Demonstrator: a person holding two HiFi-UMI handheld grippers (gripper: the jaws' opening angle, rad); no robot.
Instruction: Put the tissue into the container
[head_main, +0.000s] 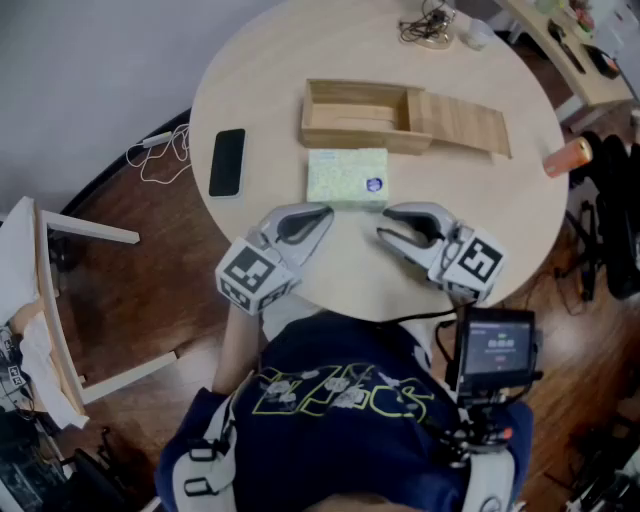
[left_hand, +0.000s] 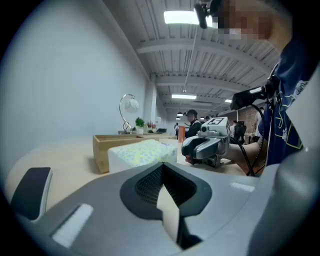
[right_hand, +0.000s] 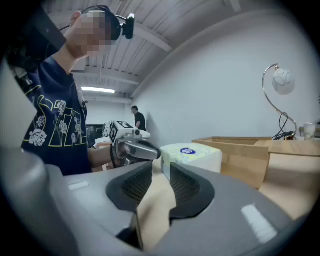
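Wooden container (head_main: 355, 115) is empty, the tissue pack (head_main: 347, 178) sits beside it on the surface (head_main: 250, 90), left tool (head_main: 322, 215) is closed, right tool (head_main: 385, 225) is a bit apart, both hold nothing

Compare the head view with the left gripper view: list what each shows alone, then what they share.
Head view only: the white cable by the table's edge and the slid-open lid. Left gripper view only: ceiling lights, a distant person and the left tool's shut jaws up close. Both: the tissue pack, the wooden box and the right tool, open and empty.
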